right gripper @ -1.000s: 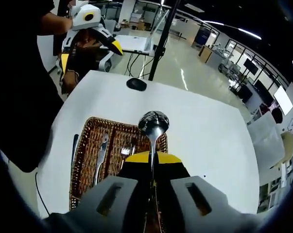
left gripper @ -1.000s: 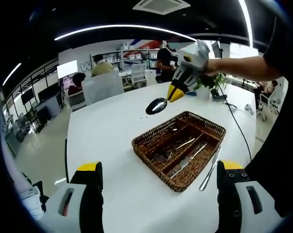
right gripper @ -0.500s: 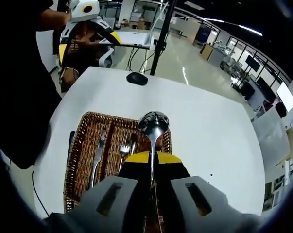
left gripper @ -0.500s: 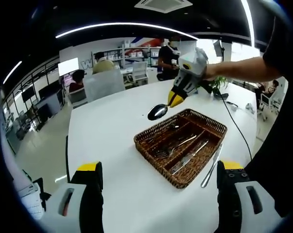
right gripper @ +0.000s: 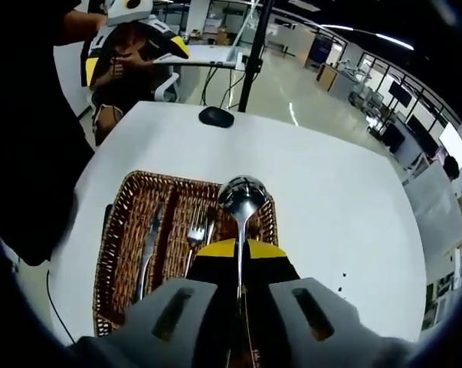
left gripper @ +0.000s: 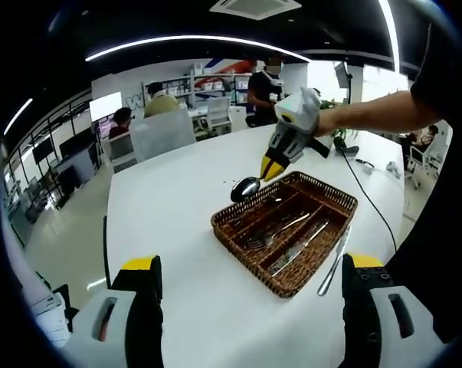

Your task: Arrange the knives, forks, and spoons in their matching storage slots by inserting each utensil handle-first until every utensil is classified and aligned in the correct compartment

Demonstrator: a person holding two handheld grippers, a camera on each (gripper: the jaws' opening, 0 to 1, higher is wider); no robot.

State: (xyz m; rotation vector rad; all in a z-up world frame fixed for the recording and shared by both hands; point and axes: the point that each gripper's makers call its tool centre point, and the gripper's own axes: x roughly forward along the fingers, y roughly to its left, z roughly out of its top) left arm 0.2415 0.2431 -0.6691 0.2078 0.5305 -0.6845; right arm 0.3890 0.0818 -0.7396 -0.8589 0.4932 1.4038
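On the white surface sits the wicker basket, partly filled: in the right gripper view a knife lies in its left slot and a fork in the middle slot, tines toward the far wall. Another knife lies outside, just beside the basket's near-right wall, so it remains to be sorted. Left tongs are wide open, holding nothing, hanging above the near part of the surface. Right tongs are clamped on a spoon by its handle, above the basket's right slot; long axis runs along the tongs, bowl forward and slightly down. Judged roughly midway; spoon not yet in.
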